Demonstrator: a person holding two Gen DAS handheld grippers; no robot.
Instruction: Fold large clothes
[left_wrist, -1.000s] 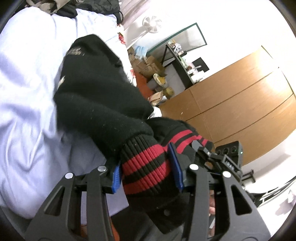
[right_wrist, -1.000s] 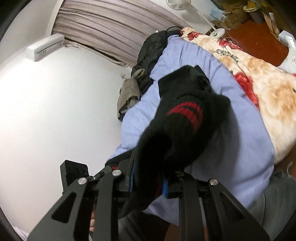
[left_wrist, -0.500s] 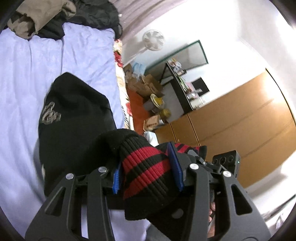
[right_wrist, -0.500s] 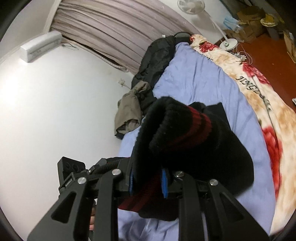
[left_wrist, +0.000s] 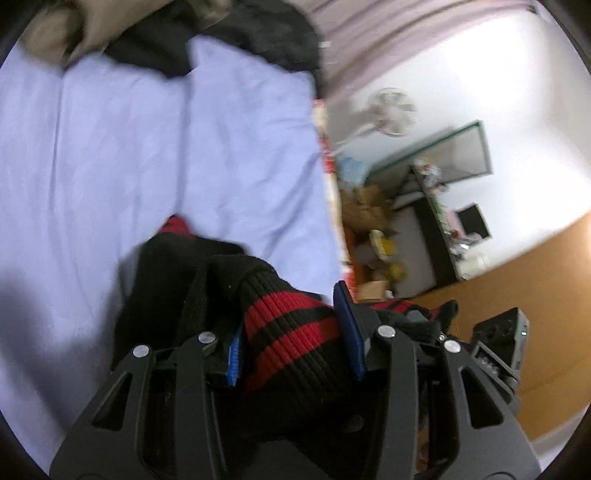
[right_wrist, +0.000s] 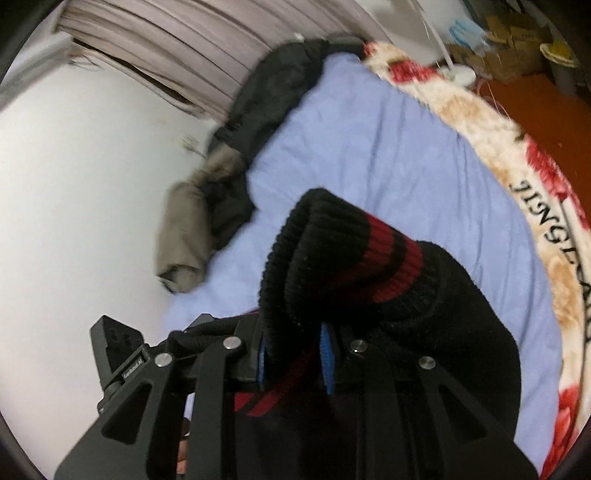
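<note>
A black knit sweater with red stripes on its ribbed hem (left_wrist: 288, 325) is held by both grippers above a lilac bed sheet (left_wrist: 147, 147). My left gripper (left_wrist: 291, 332) is shut on the striped ribbing, blue pads pressing each side. My right gripper (right_wrist: 293, 354) is shut on another bunch of the sweater (right_wrist: 351, 254), whose striped ribbing folds over the fingers. The body of the sweater hangs down in front of both cameras and hides the bed below. The other gripper's camera block (left_wrist: 506, 339) shows at the right.
A pile of dark and tan clothes (right_wrist: 221, 192) lies at the bed's head by the curtain (right_wrist: 184, 55). A floral blanket (right_wrist: 535, 206) edges the bed. A fan (left_wrist: 391, 110), boxes, a desk and wooden cabinets (left_wrist: 535, 277) stand beyond the bed.
Both grippers have moved toward the head of the bed with the sweater. The sweater's body has dropped out of sight below them, baring more of the sheet.
</note>
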